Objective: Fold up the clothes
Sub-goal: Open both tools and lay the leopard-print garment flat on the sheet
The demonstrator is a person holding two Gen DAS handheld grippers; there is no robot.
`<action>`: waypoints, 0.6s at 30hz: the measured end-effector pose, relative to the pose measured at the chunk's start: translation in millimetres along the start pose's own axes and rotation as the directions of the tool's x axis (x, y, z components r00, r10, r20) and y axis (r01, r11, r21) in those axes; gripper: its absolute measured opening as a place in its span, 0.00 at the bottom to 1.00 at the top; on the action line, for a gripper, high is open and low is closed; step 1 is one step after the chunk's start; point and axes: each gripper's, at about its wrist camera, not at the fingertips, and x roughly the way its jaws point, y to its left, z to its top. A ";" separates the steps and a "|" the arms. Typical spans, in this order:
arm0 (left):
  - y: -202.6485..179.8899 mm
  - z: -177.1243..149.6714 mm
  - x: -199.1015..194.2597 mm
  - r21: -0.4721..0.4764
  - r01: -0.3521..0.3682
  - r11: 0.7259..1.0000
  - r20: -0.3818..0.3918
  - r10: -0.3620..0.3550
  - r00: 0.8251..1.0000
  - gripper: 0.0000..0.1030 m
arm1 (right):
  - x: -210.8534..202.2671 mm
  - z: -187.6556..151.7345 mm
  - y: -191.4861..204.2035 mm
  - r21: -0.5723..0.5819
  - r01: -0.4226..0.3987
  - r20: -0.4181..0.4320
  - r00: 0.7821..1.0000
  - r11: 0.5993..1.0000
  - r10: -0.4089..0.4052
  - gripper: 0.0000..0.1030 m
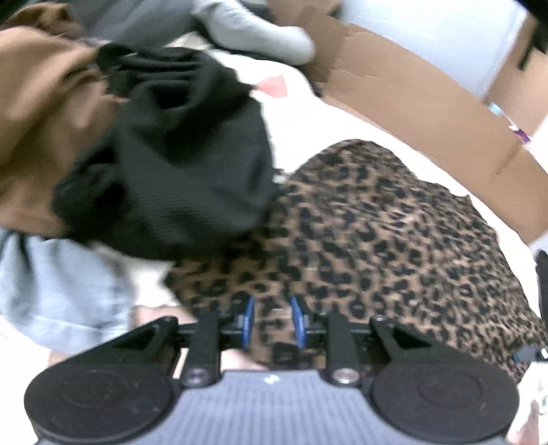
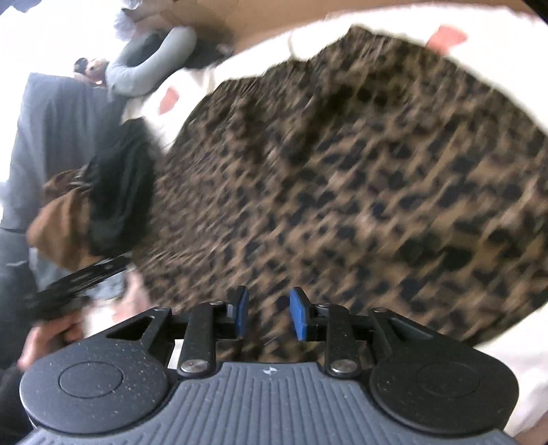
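Left gripper [image 1: 273,320] low over the near edge of the leopard-print garment [image 1: 376,239], blue pads [image 1: 249,313] parted by a narrow gap with leopard fabric showing between them; can't tell if cloth is actually pinched or just lying under the fingers, view is blurry. Right gripper [image 2: 269,315] also over the same leopard-print garment [image 2: 342,171], blue pads [image 2: 298,313] apart with a clear gap, nothing visibly clamped, fabric seen through the gap below. Garment is spread out on a white bed surface [image 1: 301,113], filling the centre-right of the left wrist view and most of the right wrist view, heavy motion blur there. In the right wrist view a hand [image 2: 51,335] on the near left holds a dark blurred object, probably the other gripper, can't tell for sure. Just left of the leopard piece, touching its edge, a crumpled black garment [image 1: 178,164], overlapping a brown garment [image 1: 44,113] further left. Near left below those, light blue denim [image 1: 58,291]. Farther back, a grey long-sleeve garment [image 1: 253,30] lies bunched at the top. Pink marks [image 1: 274,85] on the white surface beyond the black garment. Far right, a cardboard box [image 1: 428,102] with flap open, white material inside.
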 end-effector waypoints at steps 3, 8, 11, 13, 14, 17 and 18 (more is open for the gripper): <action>-19.0 -0.9 7.1 0.015 0.041 0.999 -0.016 -0.041 0.999 0.25 | -1.0 8.5 -2.1 -0.073 0.112 0.037 0.993 0.991 -0.109 0.28; -51.0 1.1 18.0 0.023 0.111 0.994 -0.022 -0.111 0.994 0.36 | -1.0 20.9 -7.4 -0.172 0.248 0.098 0.967 0.953 -0.234 0.32; -65.5 -2.6 29.3 0.074 0.116 0.991 -0.043 -0.113 0.993 0.36 | 9.0 17.7 -11.5 -0.241 0.320 0.099 0.947 0.917 -0.304 0.32; -70.8 -6.5 36.4 0.108 0.119 0.987 -0.059 -0.113 0.992 0.36 | 16.8 13.0 -17.1 -0.282 0.358 0.084 0.934 0.890 -0.348 0.32; -72.6 -8.7 40.0 0.125 0.117 0.985 -0.070 -0.109 0.992 0.36 | 20.3 9.0 -19.6 -0.304 0.372 0.078 0.927 0.877 -0.366 0.33; -72.7 -16.9 49.2 0.140 0.117 0.983 -0.113 -0.101 0.988 0.36 | 30.7 -3.2 -26.9 -0.368 0.412 0.063 0.906 0.834 -0.419 0.33; -71.5 -20.5 51.4 0.141 0.116 0.983 -0.128 -0.098 0.987 0.36 | 31.3 -6.5 -28.6 -0.382 0.419 0.060 0.901 0.824 -0.431 0.33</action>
